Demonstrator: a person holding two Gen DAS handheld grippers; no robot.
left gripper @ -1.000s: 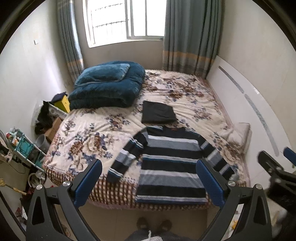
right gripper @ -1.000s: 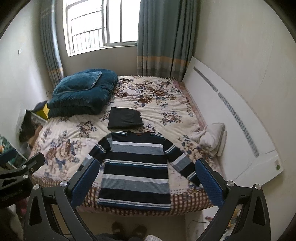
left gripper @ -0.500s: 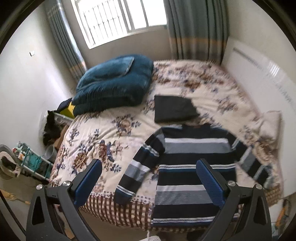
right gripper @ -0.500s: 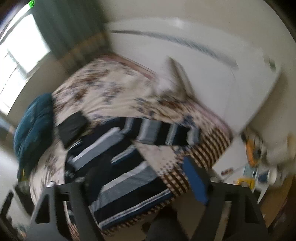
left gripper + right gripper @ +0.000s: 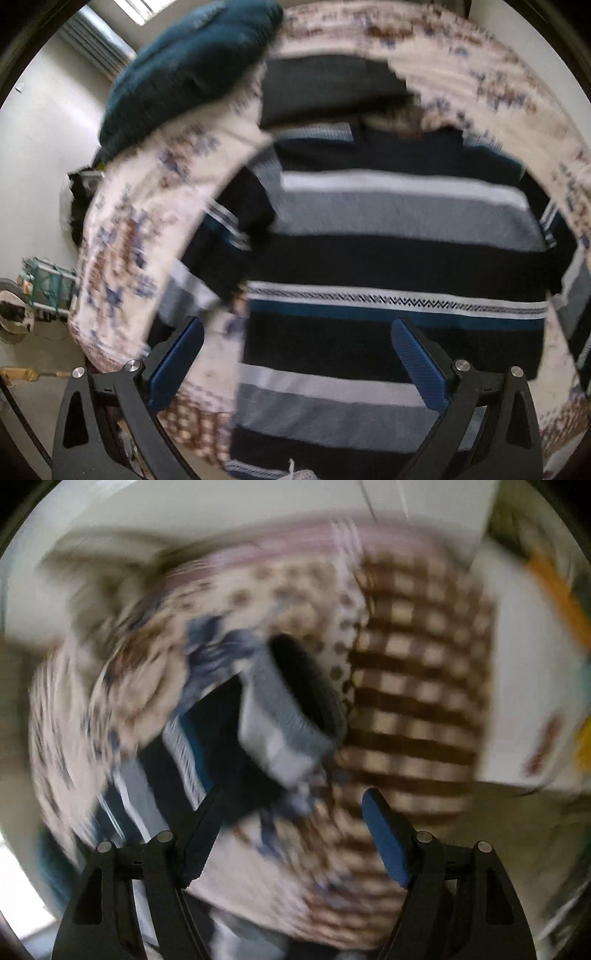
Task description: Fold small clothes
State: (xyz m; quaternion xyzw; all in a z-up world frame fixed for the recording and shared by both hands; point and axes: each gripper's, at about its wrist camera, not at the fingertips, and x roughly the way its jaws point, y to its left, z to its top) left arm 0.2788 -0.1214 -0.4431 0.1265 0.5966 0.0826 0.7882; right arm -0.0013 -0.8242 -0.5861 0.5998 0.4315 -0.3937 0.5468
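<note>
A navy, grey and white striped sweater (image 5: 399, 236) lies flat on the floral bedspread (image 5: 147, 206). My left gripper (image 5: 295, 362) is open and empty, hovering low over the sweater's lower left side near its left sleeve (image 5: 207, 266). My right gripper (image 5: 291, 834) is open and empty, just short of the cuff of the sweater's right sleeve (image 5: 295, 716), which lies near the bed's checked edge (image 5: 413, 686). The right wrist view is heavily blurred.
A folded dark garment (image 5: 325, 88) lies beyond the sweater's collar. A teal quilt and pillow (image 5: 192, 70) sit at the bed's far left. A cluttered rack (image 5: 48, 288) stands on the floor to the left. White panel (image 5: 524, 701) beside the bed's right edge.
Both grippers have dropped from a high view of the whole bed to close over the sweater. The left went toward the body and left sleeve, the right swung toward the right cuff.
</note>
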